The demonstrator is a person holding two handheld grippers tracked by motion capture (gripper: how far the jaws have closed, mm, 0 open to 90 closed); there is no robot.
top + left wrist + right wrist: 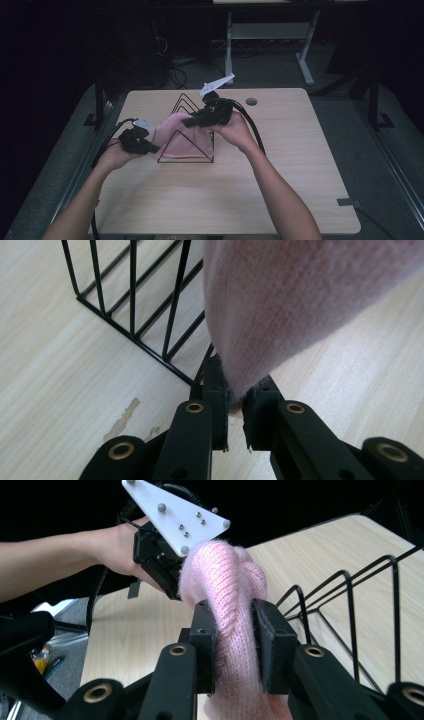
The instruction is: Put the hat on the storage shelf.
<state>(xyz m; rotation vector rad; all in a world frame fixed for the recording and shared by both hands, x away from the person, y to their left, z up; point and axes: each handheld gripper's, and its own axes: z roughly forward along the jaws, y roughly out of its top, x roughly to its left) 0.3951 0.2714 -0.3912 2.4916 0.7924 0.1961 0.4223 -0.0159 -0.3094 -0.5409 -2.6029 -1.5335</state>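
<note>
Pale wooden table (280, 190), grey floor (390, 125)

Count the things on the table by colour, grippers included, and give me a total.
Pink: 1, the knit cloth
Black wire: 1, the rack
Black: 2, the left gripper and the right gripper, both clamped on the cloth
Total: 4

High view overhead, claw views close
</note>
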